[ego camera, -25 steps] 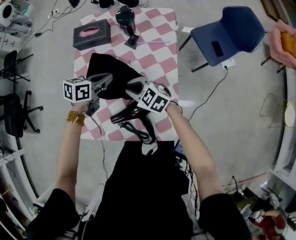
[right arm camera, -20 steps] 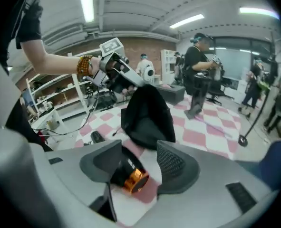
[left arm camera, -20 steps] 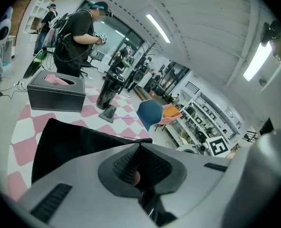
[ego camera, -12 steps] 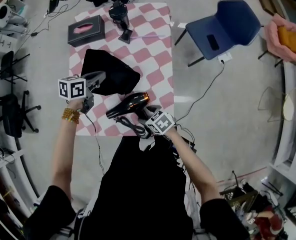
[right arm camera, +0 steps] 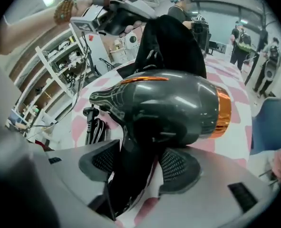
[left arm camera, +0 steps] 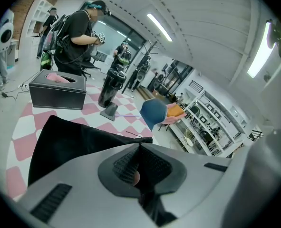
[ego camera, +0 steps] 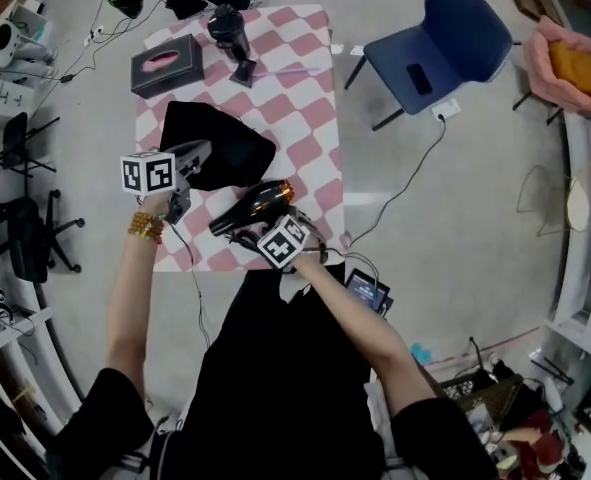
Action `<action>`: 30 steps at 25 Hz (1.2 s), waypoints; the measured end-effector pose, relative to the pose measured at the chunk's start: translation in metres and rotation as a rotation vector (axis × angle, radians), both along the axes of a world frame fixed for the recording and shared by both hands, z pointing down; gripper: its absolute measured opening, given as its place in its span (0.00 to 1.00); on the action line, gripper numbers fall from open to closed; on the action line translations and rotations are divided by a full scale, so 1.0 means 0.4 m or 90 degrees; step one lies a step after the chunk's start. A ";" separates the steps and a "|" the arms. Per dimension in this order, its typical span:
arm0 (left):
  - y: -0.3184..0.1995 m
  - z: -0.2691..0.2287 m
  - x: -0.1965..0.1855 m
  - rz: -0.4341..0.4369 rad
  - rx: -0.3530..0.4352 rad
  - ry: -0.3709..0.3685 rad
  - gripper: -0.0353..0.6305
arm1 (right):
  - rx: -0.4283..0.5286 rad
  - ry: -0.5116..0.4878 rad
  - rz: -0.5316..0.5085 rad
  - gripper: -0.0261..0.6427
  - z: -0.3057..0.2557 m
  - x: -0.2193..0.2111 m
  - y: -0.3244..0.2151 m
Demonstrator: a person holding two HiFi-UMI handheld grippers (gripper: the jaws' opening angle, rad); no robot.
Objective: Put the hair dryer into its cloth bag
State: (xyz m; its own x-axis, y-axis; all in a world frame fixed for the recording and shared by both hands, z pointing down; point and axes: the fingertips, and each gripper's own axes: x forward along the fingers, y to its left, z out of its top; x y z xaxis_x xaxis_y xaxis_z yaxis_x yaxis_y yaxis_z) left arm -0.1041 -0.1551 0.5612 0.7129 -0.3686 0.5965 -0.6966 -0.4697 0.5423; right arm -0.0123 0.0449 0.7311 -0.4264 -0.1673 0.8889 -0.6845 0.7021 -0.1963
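A dark grey hair dryer (ego camera: 255, 203) with an orange ring lies on the checkered table (ego camera: 305, 98) near its front edge, its coiled cord (right arm camera: 92, 127) beside it. My right gripper (ego camera: 263, 226) stands over its handle. The jaws have just opened wide and drawn in slightly. In the right gripper view the handle of the hair dryer (right arm camera: 178, 108) sits between the right gripper's (right arm camera: 138, 163) pads, with a gap on one side. My left gripper (ego camera: 197, 155) is shut on an edge of the black cloth bag (ego camera: 220, 148), holding it up; the bag (right arm camera: 171, 42) hangs behind the dryer.
A black tissue box (ego camera: 165, 65) and a second dark dryer on a stand (ego camera: 230, 33) sit at the table's far end. A blue chair (ego camera: 430, 53) stands to the right. Several people (left arm camera: 78, 32) stand beyond the table.
My right gripper left the bag, dropped toward the table's near edge and opened around the dryer's handle. The left gripper keeps holding the bag in place.
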 end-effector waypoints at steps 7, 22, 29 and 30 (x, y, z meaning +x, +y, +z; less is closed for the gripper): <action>0.008 0.025 0.008 0.000 -0.013 -0.002 0.08 | -0.035 -0.038 0.080 0.30 0.005 0.019 -0.012; 0.009 0.035 0.034 0.000 0.000 -0.024 0.08 | 0.029 -0.204 0.219 0.29 -0.190 0.196 -0.040; 0.026 0.035 0.059 0.032 0.000 -0.042 0.08 | 0.080 -0.193 0.368 0.29 -0.203 0.332 -0.135; 0.029 0.032 0.063 0.033 0.001 -0.041 0.08 | 0.085 -0.182 0.388 0.29 -0.195 0.342 -0.151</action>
State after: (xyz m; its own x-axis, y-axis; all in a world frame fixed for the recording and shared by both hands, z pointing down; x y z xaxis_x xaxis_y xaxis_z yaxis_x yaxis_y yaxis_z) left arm -0.0789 -0.1437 0.5741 0.6918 -0.3331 0.6407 -0.7042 -0.5074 0.4966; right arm 0.1246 -0.0155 0.6532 -0.4361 -0.5516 0.7111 -0.8993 0.2383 -0.3667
